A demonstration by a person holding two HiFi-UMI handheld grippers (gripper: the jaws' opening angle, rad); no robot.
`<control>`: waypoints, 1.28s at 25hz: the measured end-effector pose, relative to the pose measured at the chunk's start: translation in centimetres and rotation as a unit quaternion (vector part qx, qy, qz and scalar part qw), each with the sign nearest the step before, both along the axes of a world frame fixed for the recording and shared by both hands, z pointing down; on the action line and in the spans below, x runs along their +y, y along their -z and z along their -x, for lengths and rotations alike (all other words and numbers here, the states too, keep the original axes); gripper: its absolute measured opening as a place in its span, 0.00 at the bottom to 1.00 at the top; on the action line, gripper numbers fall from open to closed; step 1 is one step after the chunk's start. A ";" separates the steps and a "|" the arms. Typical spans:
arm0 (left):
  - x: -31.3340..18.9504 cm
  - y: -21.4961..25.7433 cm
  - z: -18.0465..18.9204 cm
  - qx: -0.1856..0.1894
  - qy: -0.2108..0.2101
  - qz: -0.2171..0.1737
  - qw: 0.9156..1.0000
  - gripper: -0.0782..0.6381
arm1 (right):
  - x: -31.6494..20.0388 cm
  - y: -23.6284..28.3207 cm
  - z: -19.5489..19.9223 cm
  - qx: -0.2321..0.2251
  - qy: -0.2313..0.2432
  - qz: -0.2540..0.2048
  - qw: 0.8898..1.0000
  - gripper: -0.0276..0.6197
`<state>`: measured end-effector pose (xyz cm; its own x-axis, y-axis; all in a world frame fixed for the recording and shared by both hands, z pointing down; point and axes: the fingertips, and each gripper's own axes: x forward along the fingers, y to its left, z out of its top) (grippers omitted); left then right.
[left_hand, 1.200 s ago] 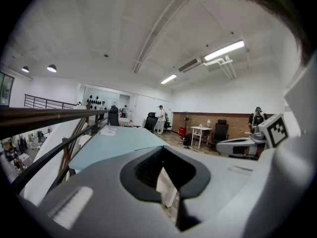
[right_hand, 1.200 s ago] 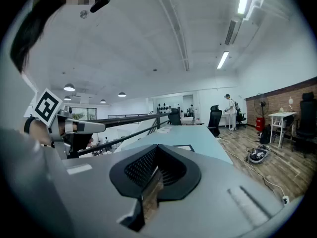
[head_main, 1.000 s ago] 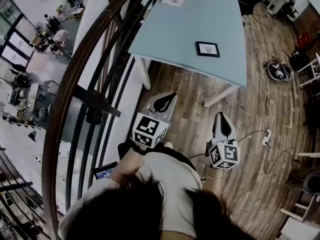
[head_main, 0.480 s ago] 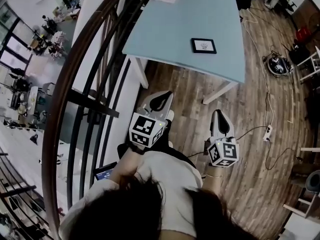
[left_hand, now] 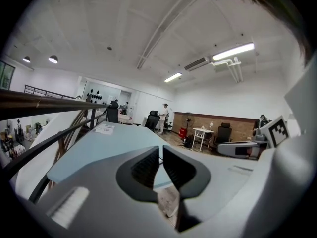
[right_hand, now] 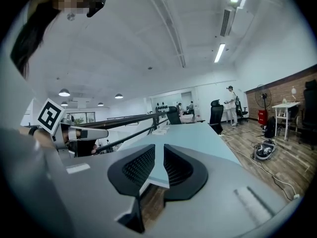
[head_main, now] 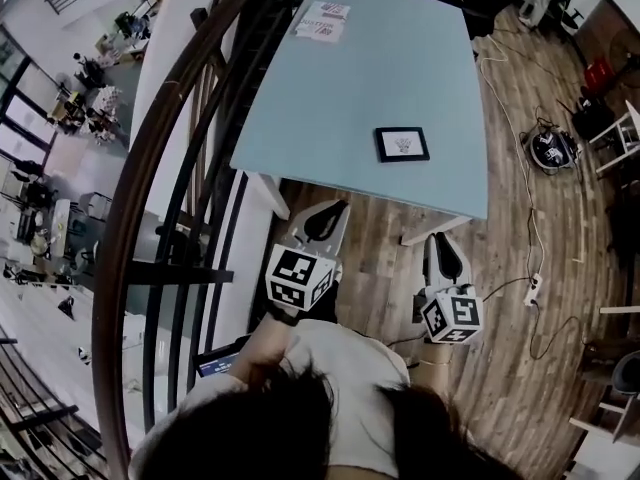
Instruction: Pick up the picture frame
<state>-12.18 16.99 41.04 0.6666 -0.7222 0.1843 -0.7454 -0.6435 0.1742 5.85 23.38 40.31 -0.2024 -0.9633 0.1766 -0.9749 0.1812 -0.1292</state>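
Note:
The picture frame [head_main: 402, 144], small, black-edged, with a white picture, lies flat on the light blue table [head_main: 380, 58] near its front edge. Both grippers hang short of that edge, over the wooden floor, and point at the table. My left gripper [head_main: 333, 208] is left of the frame, its jaws nearly touching and empty [left_hand: 161, 150]. My right gripper [head_main: 441, 240] sits below and right of the frame. Its jaws have just been opening and stand a narrow gap apart with nothing between them [right_hand: 159, 150]. The table top [right_hand: 185, 133] fills both gripper views ahead.
A dark curved stair railing [head_main: 165, 178] runs along the table's left side. Printed sheets [head_main: 322, 20] lie at the table's far left corner. A round floor device [head_main: 551, 148] and white cables [head_main: 520, 118] lie on the wood floor to the right. Office chairs and people stand far behind.
The table and frame have come closer and lower in the head view. Both grippers have moved forward together toward the table's front edge.

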 end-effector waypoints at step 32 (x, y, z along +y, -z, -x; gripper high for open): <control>-21.1 -3.1 -2.6 -0.002 0.001 0.058 0.998 0.25 | -21.6 -2.3 -3.6 0.001 0.001 0.062 0.998 0.18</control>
